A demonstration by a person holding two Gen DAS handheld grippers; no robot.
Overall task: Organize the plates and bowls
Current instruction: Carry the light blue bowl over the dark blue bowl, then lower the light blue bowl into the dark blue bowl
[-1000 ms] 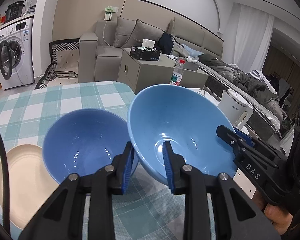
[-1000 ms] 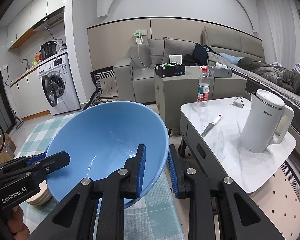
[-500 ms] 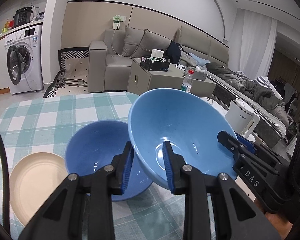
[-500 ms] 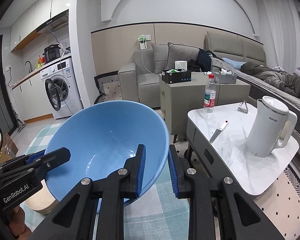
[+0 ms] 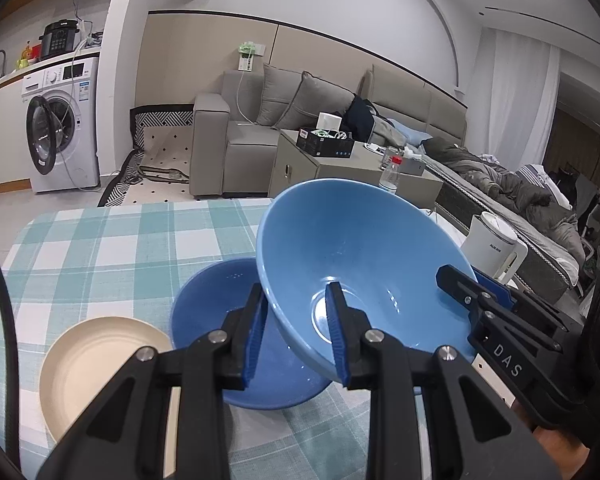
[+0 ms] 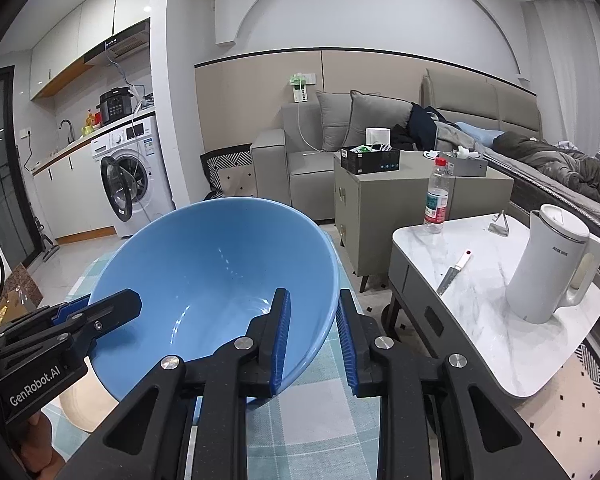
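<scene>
A grey sofa [image 5: 260, 120] lines the beige-panelled wall, washing machine [image 5: 56, 136] left, white curtains [image 5: 520, 92] right.

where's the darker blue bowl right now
In the left wrist view the darker blue bowl sits on the checked tablecloth, right of the cream plate and partly under the light blue bowl that both grippers hold.

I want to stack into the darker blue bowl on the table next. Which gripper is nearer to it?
Left. The left gripper holds the light blue bowl just above the dark blue bowl; the right gripper grips the far rim, away from it.
</scene>
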